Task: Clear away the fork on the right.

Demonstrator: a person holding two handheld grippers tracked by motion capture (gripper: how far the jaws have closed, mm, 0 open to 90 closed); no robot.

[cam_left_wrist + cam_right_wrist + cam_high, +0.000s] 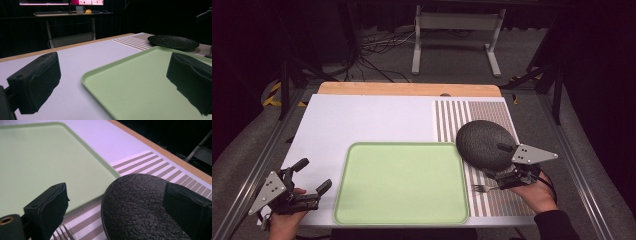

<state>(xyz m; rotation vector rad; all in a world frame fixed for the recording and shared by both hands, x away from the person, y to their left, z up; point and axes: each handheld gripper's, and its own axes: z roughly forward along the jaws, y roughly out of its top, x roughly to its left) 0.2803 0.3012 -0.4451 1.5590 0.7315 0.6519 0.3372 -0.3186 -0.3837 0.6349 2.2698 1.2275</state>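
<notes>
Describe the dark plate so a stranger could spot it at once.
Start at the pale green rectangular tray in the middle of the white table. Just beyond its far right corner, on the brown-and-white striped placemat, lies the round black rough-textured plate. Nothing else nearby is dark, round and pebbled.

Left gripper: black frame, two black block-shaped jaws with one round hole each, grey three-cornered plate dotted with small screws. Right gripper, beside the tray: same black build, matching grey screwed plate, black cable looped behind. A dark sleeve is worn at the right wrist.
</notes>
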